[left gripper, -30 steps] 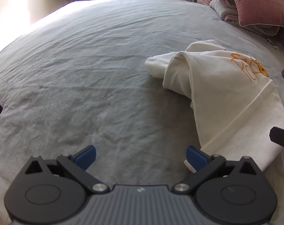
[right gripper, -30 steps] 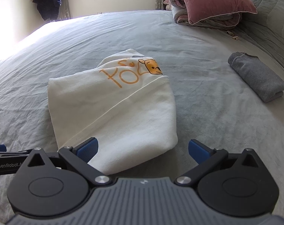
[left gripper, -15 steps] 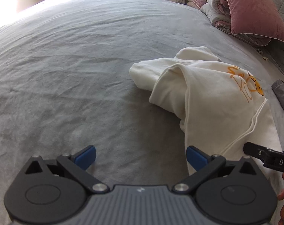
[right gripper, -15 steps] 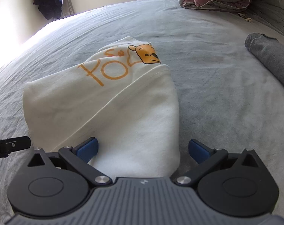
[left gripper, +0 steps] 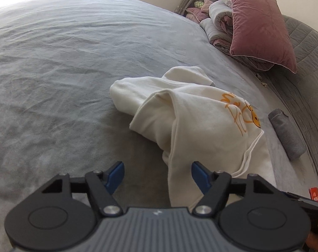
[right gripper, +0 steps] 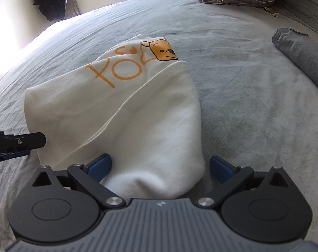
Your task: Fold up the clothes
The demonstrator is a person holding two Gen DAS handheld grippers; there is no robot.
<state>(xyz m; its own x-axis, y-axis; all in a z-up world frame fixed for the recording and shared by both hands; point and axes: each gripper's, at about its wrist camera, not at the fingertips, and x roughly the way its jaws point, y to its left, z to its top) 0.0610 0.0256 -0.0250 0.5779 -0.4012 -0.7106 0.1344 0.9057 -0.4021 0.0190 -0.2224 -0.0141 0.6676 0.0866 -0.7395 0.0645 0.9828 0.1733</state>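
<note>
Left wrist view: my left gripper (left gripper: 157, 173) has its jaws spread wide and empty. The near hem of the shirt (left gripper: 203, 126) lies between them at lower centre, not pinched. The shirt sits right of centre on the bed (left gripper: 64, 63), partly folded, one bunched sleeve end pointing to mid-frame. A grey roll (left gripper: 287, 134) lies at the right edge, pillows (left gripper: 261, 27) upper right.

Right wrist view: my right gripper (right gripper: 160, 167) is likewise wide open, the shirt's (right gripper: 125, 113) rounded near edge between its jaws, ungripped. The left gripper's tip shows at the left edge.

Judgement: a fold of the shirt is in hand, both grippers set at its near edge. Next, each should close on the hem, catching all layers.
</note>
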